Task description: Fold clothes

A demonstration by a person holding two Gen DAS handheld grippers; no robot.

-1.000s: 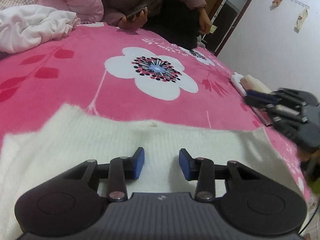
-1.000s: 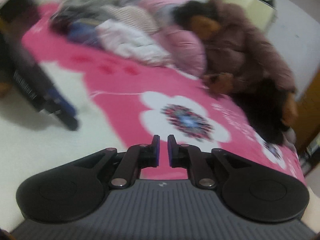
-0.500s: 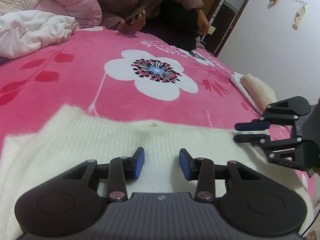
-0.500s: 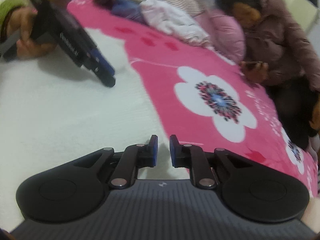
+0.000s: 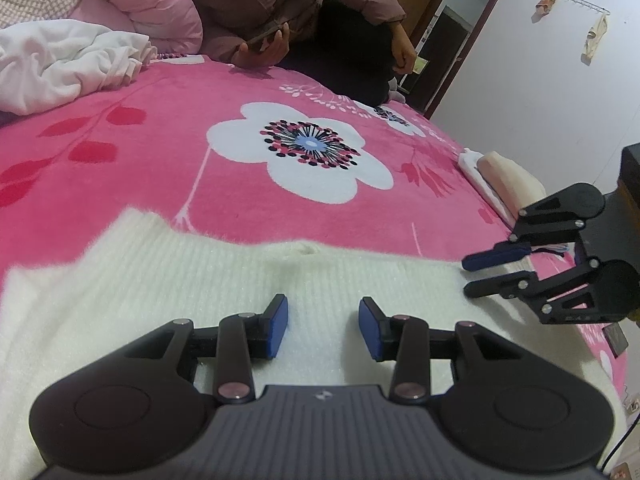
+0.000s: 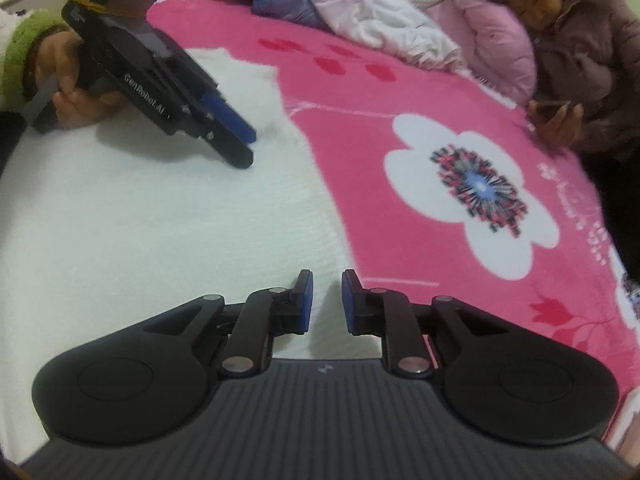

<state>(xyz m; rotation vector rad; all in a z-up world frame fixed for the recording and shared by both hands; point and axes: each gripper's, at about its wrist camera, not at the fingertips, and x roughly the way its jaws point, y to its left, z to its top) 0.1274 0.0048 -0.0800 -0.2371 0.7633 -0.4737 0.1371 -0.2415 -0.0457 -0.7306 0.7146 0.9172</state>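
Note:
A white ribbed knit garment [image 5: 168, 288] lies flat on a pink flowered blanket [image 5: 160, 160]. My left gripper [image 5: 323, 326] hovers low over it, open, with nothing between its blue pads. In the right wrist view the same garment [image 6: 140, 232] fills the left half. My right gripper [image 6: 326, 300] is over its right edge, jaws opening, with only cloth below them and nothing pinched. The right gripper [image 5: 476, 276] also shows at the right of the left wrist view, tips at the garment's corner. The left gripper [image 6: 244, 144] shows at upper left, held by a hand in a green cuff.
A person in a brown coat [image 5: 280, 4] sits on the far side of the bed with a phone. A pile of clothes [image 6: 360, 12] and a pink pillow [image 5: 152, 20] lie at the back. Folded pale cloth [image 5: 504, 184] rests at the right bed edge.
My right gripper has tilted down and come over the garment's right edge, its jaws parting a little. The left gripper has stayed in place.

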